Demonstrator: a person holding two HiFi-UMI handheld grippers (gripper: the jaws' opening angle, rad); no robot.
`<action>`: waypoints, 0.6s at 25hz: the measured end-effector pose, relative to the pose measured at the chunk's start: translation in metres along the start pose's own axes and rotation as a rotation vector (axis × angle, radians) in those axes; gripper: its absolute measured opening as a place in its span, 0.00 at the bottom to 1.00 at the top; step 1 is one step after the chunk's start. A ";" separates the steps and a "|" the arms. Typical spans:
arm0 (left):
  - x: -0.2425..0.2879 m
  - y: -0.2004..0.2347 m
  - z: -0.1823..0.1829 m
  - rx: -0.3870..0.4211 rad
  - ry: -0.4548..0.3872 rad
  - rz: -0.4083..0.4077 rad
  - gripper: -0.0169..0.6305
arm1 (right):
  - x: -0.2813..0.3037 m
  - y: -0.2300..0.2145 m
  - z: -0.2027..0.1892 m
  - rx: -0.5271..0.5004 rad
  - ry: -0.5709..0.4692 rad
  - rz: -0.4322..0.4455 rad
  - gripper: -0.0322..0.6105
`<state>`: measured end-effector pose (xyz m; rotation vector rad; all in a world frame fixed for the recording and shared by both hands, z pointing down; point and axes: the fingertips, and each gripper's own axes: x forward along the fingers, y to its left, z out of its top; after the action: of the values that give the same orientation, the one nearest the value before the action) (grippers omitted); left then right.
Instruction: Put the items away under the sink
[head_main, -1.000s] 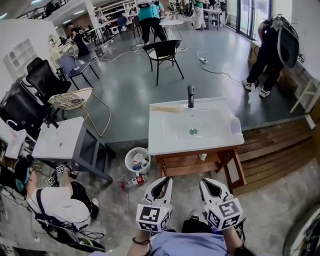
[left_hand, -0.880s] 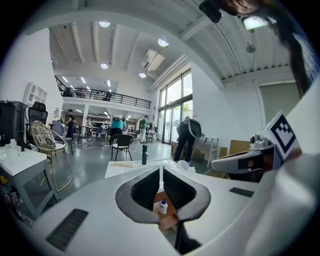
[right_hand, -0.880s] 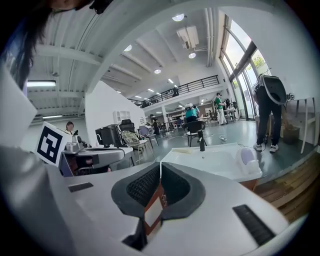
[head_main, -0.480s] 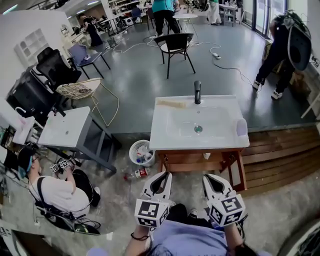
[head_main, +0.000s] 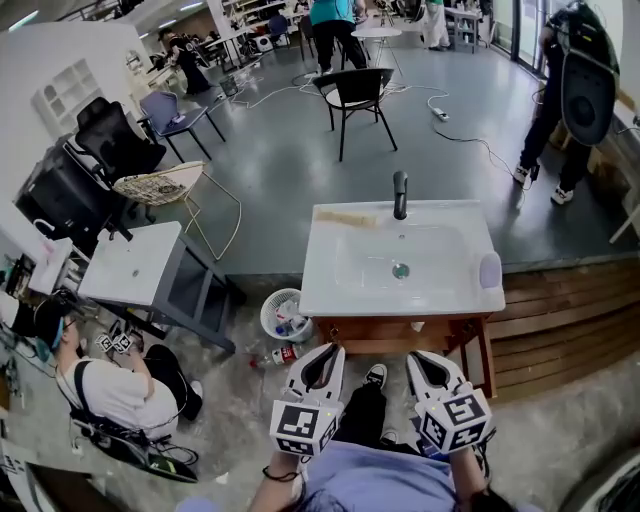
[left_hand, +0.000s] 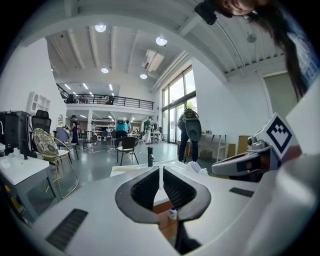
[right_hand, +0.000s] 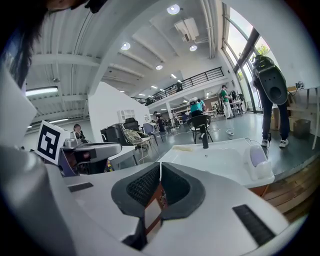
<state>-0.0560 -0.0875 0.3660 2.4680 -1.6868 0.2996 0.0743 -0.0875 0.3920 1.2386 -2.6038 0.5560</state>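
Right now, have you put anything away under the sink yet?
Hardly begun. One small white bottle sits under the sink. Nothing is in hand: the left gripper and right gripper have shut, empty jaws. Left to do: the pale purple container on its rim, and maybe the red-labelled bottle on the floor.

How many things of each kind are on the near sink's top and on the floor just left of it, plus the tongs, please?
Tongs: 2, the left tongs and the right tongs, both shut
Faucet: 1
Tan strip: 1
Lavender container: 1
White basket: 1
Red-labelled bottle: 1
Total: 7
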 end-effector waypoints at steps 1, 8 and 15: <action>0.008 0.003 0.002 0.009 0.002 -0.006 0.06 | 0.005 -0.005 0.003 0.000 0.000 -0.004 0.08; 0.067 0.033 0.009 -0.001 0.013 -0.055 0.06 | 0.058 -0.046 0.025 0.006 0.022 -0.024 0.08; 0.132 0.084 0.011 0.028 0.030 -0.059 0.06 | 0.116 -0.074 0.049 0.014 0.050 -0.006 0.08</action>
<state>-0.0864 -0.2398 0.3872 2.5153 -1.6053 0.3547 0.0585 -0.2318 0.4054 1.2202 -2.5590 0.5975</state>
